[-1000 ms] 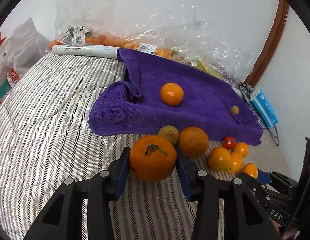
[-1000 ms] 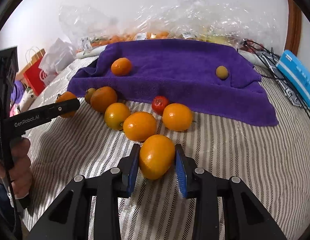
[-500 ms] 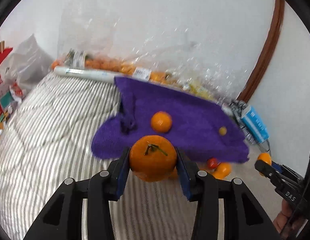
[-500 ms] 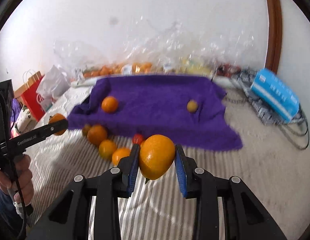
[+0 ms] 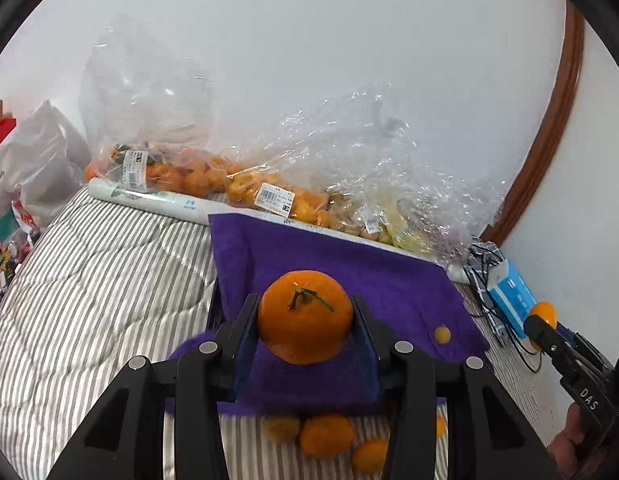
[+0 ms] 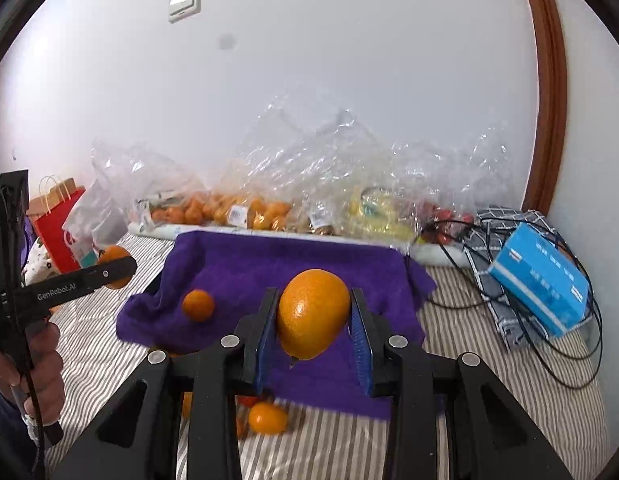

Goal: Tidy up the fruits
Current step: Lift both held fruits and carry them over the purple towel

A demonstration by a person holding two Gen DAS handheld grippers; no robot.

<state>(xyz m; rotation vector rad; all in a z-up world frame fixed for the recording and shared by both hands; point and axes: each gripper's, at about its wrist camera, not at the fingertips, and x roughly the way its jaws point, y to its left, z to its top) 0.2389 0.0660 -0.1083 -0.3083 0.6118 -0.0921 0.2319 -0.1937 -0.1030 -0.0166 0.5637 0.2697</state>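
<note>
My left gripper [image 5: 305, 322] is shut on a round mandarin with a green stem [image 5: 305, 316], held in the air above the purple towel [image 5: 349, 272]. My right gripper [image 6: 313, 316] is shut on an oval orange [image 6: 312, 312], also raised above the purple towel [image 6: 269, 268]. One mandarin [image 6: 198, 305] lies on the towel's left part and a small yellow fruit [image 5: 442, 334] on its right part. Several loose oranges [image 5: 325, 434] and a small orange fruit [image 6: 267, 418] lie on the striped bedding in front of the towel.
Clear plastic bags of fruit [image 5: 269, 196] line the wall behind the towel. A blue box [image 6: 543, 280] and black cables [image 6: 509, 308] lie at the right. A red paper bag [image 6: 55, 224] and a white bag [image 5: 33, 172] stand at the left.
Both grippers have lifted their fruits off the striped bedding and moved up and forward over the towel. The loose fruits now lie low in both views.
</note>
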